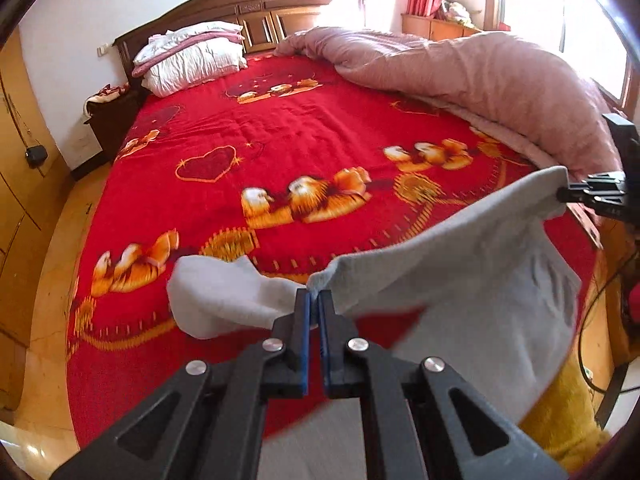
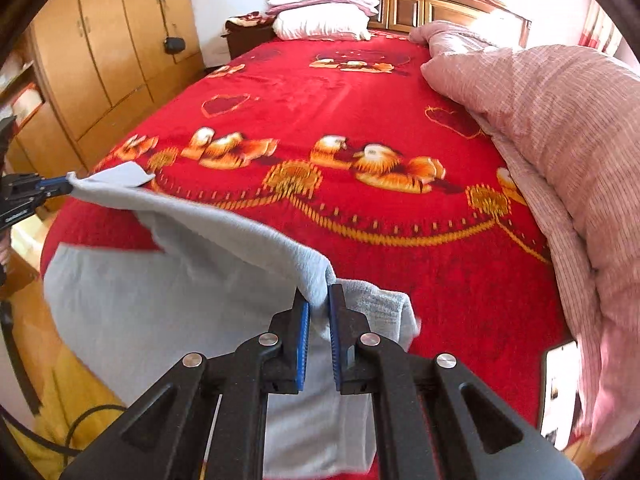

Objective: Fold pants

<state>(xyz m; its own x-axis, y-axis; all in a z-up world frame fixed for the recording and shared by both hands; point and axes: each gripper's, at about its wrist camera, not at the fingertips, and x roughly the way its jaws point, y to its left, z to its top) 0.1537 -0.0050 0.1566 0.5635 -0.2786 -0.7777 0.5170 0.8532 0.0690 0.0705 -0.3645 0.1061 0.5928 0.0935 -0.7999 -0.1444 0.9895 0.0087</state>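
Note:
Light grey pants (image 1: 460, 280) hang stretched between my two grippers above the near end of a red bed (image 1: 280, 140). My left gripper (image 1: 314, 294) is shut on one end of the upper edge; a loose flap of cloth bunches to its left. In the left wrist view the right gripper (image 1: 564, 194) pinches the other end at the far right. My right gripper (image 2: 319, 296) is shut on the pants (image 2: 180, 300); a ribbed bit of cloth pokes out to its right. At the left edge of that view, the left gripper (image 2: 68, 186) holds the far corner. The cloth sags below, over the bed's edge.
A pink quilt (image 2: 560, 140) is heaped along the bed's right side. White and pink pillows (image 1: 192, 54) lie by the wooden headboard (image 1: 260, 12). Wooden wardrobes (image 2: 100, 48) stand left of the bed. Yellow cloth (image 1: 568, 412) and cables lie near the floor below the pants.

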